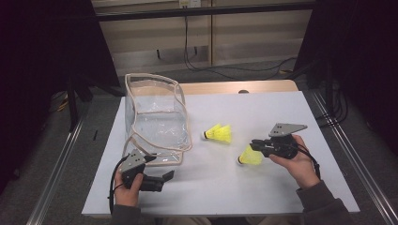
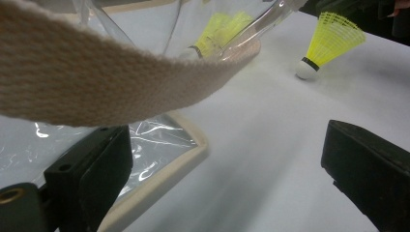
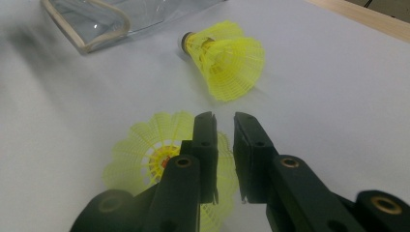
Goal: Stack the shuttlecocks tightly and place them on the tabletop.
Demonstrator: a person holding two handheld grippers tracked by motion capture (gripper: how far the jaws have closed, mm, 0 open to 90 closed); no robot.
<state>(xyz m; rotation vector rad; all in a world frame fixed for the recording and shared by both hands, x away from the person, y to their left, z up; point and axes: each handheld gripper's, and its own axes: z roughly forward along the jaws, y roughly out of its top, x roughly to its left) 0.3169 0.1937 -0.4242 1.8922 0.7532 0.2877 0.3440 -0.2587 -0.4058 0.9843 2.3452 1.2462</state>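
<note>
Yellow plastic shuttlecock [image 1: 249, 156] tilted on the white table cover [image 1: 263, 112], cork tip down toward the cover, open skirt raised toward the right gripper [image 1: 256, 145]; in the right gripper view, same shuttlecock [image 3: 145, 159] seen from the skirt end, rim of the skirt caught between the two black jaws. Jaws of the right gripper [image 3: 224, 126] nearly pressed together, thin gap between them, pinching the skirt edge; held by the right hand [image 1: 295, 161], just right of the shuttlecock. Second yellow shuttlecock [image 1: 218, 133] lying on its side just beyond and left of the held shuttlecock, apart from it, cork pointing left; in the right gripper view, second shuttlecock [image 3: 225, 60] farther off, beyond the jaw tips. Clear plastic bag with beige fabric trim [image 1: 155, 117] farther left of the held shuttlecock, past the second one, standing open on the cover. Left gripper [image 1: 164, 178] well left of the held shuttlecock, low at the near corner of the bag, gripped by the left hand [image 1: 126, 185]; in the left gripper view, left gripper [image 2: 227, 159] with jaws spread wide, nothing between the pads, one jaw beside the bag's trimmed edge [image 2: 164, 174], beige strap [image 2: 96, 82] crossing close overhead, held shuttlecock [image 2: 329, 43] visible far off at upper right.
</note>
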